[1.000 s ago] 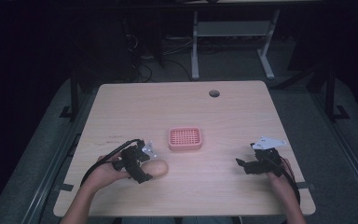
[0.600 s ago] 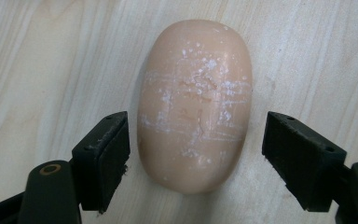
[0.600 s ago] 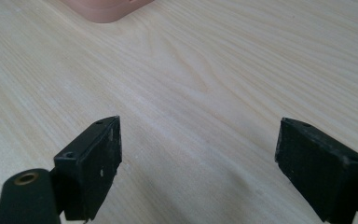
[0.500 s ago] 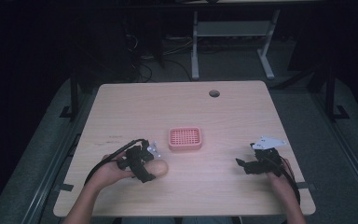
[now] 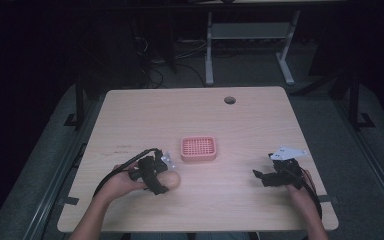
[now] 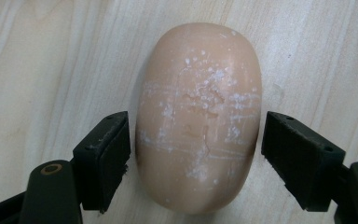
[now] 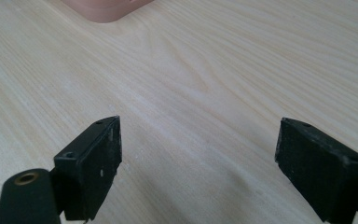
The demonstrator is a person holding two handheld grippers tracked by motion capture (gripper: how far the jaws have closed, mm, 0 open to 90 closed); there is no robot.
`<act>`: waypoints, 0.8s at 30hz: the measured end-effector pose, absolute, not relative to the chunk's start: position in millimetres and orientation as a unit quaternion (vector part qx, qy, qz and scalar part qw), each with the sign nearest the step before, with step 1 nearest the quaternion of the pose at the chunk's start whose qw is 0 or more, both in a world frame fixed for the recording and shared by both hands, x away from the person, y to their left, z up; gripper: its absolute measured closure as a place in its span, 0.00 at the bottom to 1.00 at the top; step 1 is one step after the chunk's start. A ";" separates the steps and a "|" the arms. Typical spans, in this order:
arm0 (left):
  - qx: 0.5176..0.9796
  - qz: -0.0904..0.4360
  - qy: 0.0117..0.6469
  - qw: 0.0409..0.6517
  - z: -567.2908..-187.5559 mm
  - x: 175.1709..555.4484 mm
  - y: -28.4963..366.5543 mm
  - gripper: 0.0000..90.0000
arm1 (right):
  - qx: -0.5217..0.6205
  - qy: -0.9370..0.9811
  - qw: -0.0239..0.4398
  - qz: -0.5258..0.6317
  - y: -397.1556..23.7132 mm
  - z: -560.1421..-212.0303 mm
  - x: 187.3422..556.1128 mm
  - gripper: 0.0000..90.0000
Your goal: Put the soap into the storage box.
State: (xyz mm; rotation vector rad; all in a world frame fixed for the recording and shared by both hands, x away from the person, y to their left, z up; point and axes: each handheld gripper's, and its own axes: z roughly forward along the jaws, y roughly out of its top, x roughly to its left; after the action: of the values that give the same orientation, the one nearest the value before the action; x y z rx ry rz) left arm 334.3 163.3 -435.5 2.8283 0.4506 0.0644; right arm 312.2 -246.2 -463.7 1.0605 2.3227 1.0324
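The left gripper (image 6: 196,154) is standing around a peach-coloured oval soap bar (image 6: 199,116), with one jaw on each side of it. The jaws are apart: the left one is sitting almost against the bar and the right one is leaving a thin gap, so the bar is not clamped. The bar is lying flat on the surface (image 5: 230,120), in the front left part, a little in front of and to the left of the pink tray (image 5: 198,148) with the perforated bottom.

As a judgement, the work is only at its beginning. The gripper is placed for the grasp, but closing, lifting and carrying are all left to do, and the tray, which seems the likely place for the bar, is holding nothing. The right gripper (image 5: 261,176) is resting near the front right of the surface with its jaws wide apart and nothing between them; it is taking no part now.

The surface is a pale wooden top with a round cable hole (image 5: 229,100) near the far edge. The room around it is dark, with a grey carpet floor (image 5: 330,115). Behind the surface the white legs of another desk (image 5: 209,55) and some loose cables (image 5: 155,70) are showing.
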 end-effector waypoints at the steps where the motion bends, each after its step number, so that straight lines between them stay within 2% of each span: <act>1: 0.978 0.021 0.156 0.138 -435.8 334.6 162.6 0.26 | 0.375 0.829 0.194 0.366 -246.7 -463.8 312.5 0.15; 20: 0.981 0.014 0.146 0.127 -441.4 339.0 155.7 0.30 | 0.377 0.827 0.196 0.368 -248.4 -462.8 312.6 0.15; 24: 0.981 0.015 0.145 0.130 -440.9 339.5 155.4 0.33 | 0.376 0.827 0.196 0.368 -248.4 -463.0 312.9 0.15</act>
State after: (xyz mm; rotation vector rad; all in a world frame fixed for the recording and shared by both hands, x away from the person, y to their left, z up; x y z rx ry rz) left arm 339.5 155.4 -440.9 2.8491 0.4220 0.0433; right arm 312.9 -248.4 -463.0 1.0542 2.3179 1.0307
